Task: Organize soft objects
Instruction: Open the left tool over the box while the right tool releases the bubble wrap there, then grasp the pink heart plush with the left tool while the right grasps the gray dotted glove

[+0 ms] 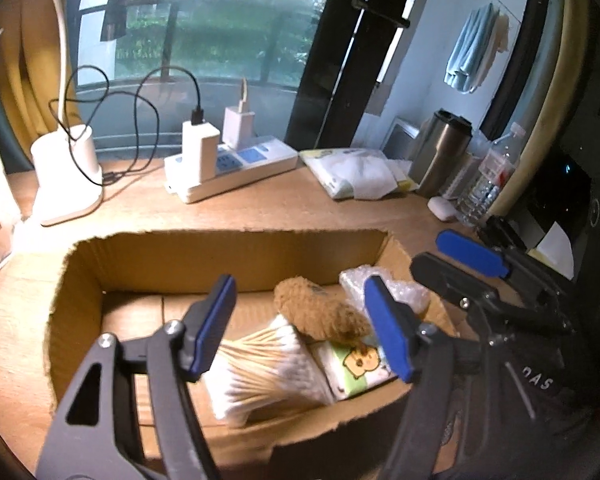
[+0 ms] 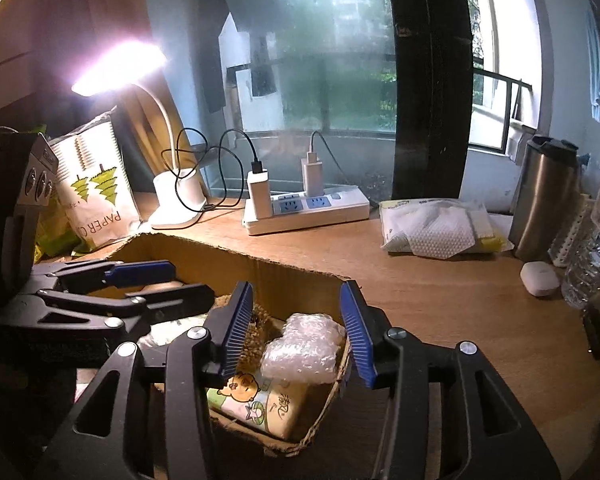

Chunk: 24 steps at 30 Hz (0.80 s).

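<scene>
Lower centre, left wrist view: left gripper [image 1: 300,328] is hanging wide apart, gripping nothing, above the cotton swab pack [image 1: 266,372].
Lower centre, right wrist view: right gripper [image 2: 296,334] is also gaping wide and empty, straddling the bubble wrap wad [image 2: 302,350].
Just behind, mid-frame: brown plush toy [image 1: 320,312] is lying across the tissue pack [image 1: 358,370], long axis slanting upper left to lower right (all inside the cardboard box [image 1: 84,280]).
Key relation: bubble wrap is sitting directly below the right jaws, so that hand is nearer it.
Far, upper right of frame: wipes packet [image 2: 432,230] is resting on the desk [image 2: 440,300], well apart from both grippers, probably the remaining soft item.
</scene>
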Each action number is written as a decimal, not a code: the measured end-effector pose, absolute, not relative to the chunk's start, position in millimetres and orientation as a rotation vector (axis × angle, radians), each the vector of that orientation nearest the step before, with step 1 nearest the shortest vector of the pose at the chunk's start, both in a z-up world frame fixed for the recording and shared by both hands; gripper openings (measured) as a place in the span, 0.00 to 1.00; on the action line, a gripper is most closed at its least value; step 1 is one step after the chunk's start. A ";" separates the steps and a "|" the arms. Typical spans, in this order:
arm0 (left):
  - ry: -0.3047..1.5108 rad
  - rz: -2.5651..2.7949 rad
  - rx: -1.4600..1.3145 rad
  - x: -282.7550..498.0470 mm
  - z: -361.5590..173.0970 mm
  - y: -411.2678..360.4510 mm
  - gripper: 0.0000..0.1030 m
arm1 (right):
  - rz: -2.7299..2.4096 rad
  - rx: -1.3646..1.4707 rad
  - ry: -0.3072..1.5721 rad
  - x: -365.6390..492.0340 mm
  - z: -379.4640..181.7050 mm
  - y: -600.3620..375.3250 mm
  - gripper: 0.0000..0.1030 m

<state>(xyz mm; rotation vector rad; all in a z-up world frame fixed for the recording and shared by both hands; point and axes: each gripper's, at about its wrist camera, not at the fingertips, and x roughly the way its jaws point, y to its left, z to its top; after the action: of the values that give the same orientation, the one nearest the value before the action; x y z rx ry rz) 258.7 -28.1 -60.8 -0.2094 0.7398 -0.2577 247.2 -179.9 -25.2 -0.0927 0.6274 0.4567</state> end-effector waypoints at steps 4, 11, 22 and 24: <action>0.717 -0.252 -0.196 245.5 -52.5 -24.3 0.66 | 0.451 -0.097 0.618 237.0 -18.9 -183.0 0.47; 0.694 -0.269 -0.204 215.4 -43.2 -17.9 0.67 | 0.461 -0.104 0.618 216.5 -12.6 -189.2 0.47; 0.671 -0.310 -0.169 167.5 -41.4 -17.5 0.77 | 0.464 -0.113 0.624 173.4 -10.7 -196.2 0.59; 0.669 -0.316 -0.172 158.4 -42.5 -14.3 0.78 | 0.456 -0.105 0.621 165.6 -8.9 -200.3 0.59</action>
<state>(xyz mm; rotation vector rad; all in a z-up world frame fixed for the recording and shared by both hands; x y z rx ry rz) 158.4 -14.3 -42.5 -0.1720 0.6686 -0.3162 165.6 -200.3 -8.9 -0.1053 0.6212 0.4565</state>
